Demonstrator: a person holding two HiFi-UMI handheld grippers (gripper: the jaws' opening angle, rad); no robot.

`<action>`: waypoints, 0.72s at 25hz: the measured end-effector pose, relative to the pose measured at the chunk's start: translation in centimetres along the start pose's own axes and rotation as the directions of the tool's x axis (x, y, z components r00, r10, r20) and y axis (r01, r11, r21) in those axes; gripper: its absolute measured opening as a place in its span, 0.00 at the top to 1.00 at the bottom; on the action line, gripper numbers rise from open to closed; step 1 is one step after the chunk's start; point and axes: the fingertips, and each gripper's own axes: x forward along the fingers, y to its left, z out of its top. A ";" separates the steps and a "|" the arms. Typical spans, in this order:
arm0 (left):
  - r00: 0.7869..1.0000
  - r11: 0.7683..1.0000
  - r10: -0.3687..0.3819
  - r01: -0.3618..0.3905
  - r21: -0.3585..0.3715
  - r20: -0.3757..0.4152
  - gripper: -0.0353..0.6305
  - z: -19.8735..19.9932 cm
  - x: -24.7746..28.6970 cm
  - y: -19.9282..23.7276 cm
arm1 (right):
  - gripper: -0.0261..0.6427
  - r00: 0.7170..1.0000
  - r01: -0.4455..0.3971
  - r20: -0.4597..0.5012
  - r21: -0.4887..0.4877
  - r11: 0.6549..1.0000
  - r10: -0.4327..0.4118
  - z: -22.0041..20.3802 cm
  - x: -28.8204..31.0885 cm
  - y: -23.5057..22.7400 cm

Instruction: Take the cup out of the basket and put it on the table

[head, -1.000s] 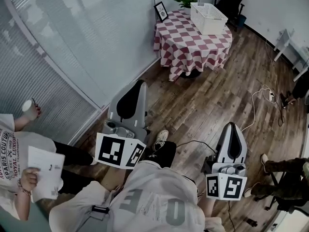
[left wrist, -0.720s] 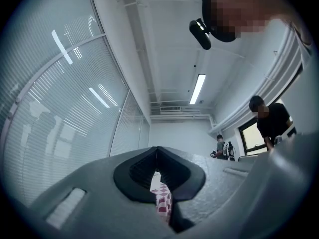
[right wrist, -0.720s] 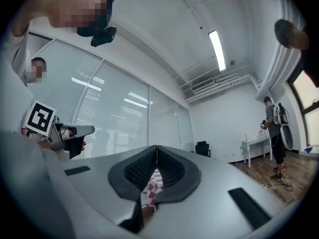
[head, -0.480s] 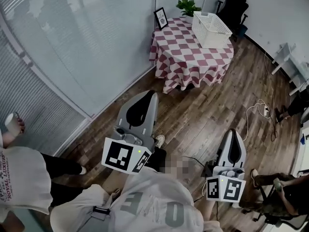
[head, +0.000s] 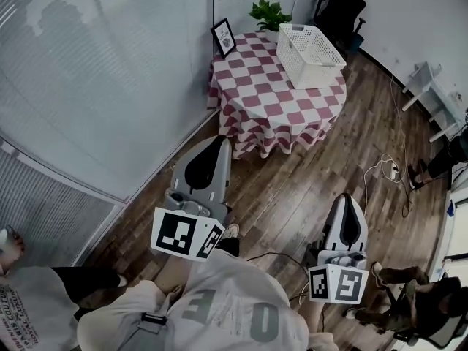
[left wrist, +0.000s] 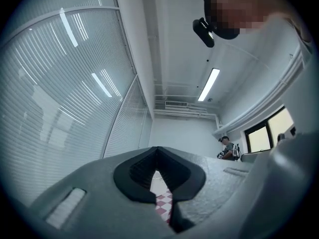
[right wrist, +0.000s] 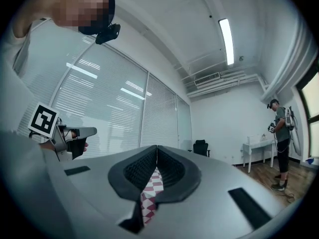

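A white slatted basket [head: 308, 53] stands on the far right part of a round table with a red-and-white checked cloth [head: 270, 101]. I see no cup; the basket's inside is hidden from here. My left gripper [head: 219, 142] is shut and holds nothing, short of the table's near edge. My right gripper [head: 348, 199] is shut too, empty, lower and to the right over the wooden floor. In the left gripper view the jaws [left wrist: 157, 152] meet, with checked cloth [left wrist: 164, 203] showing below them. The right gripper view shows the same: shut jaws [right wrist: 156, 151] and cloth [right wrist: 149, 193].
A framed picture [head: 223, 36] and a potted plant [head: 267, 12] stand at the table's back. A black chair [head: 340, 13] is behind it. Cables [head: 380, 172] trail on the floor at right. A glass wall with blinds [head: 110, 86] runs along the left. Another person [right wrist: 281, 143] stands by a white desk [right wrist: 259, 148].
Both grippers have been carried forward across the floor; the table and basket now sit nearer and further left in the head view. The bystander at left has slid almost out of frame.
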 end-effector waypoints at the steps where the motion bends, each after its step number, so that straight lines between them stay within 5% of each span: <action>1: 1.000 1.000 -0.002 0.002 0.006 -0.003 0.94 0.0 1.3 0.7 | 0.94 1.000 0.001 -0.001 0.002 1.000 -0.001 0.0 1.4 0.0; 10: 0.999 1.000 -0.004 0.005 0.011 -0.042 0.94 -1.9 9.0 4.9 | 0.94 0.997 0.048 -0.054 0.039 0.998 -0.046 -2.3 7.9 -1.5; 18: 0.998 0.999 -0.047 0.048 0.019 -0.034 0.94 -3.9 15.5 4.3 | 0.94 0.992 0.128 -0.019 0.063 0.990 -0.127 -3.5 10.9 -6.5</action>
